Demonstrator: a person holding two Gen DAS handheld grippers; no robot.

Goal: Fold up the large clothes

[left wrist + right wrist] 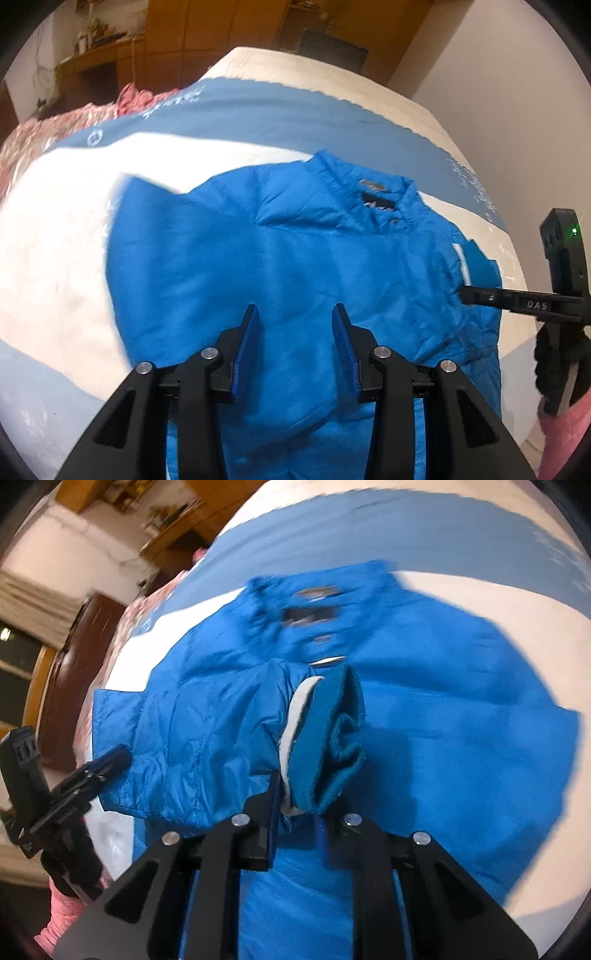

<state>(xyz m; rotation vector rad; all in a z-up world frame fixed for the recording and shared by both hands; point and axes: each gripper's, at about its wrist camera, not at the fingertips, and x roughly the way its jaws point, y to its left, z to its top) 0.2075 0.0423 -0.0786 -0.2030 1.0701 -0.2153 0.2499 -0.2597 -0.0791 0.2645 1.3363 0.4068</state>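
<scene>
While my right gripper (295, 805) pinches the bright blue padded jacket's (295, 258) ribbed cuff (325, 734) and my left gripper (293, 332) hovers part-open and empty, folding looks barely begun.

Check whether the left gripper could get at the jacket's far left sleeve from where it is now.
Probably yes. The left gripper hangs open above the blue jacket, and nothing lies between it and the left sleeve. The right gripper is shut on the other cuff, well aside.
</scene>
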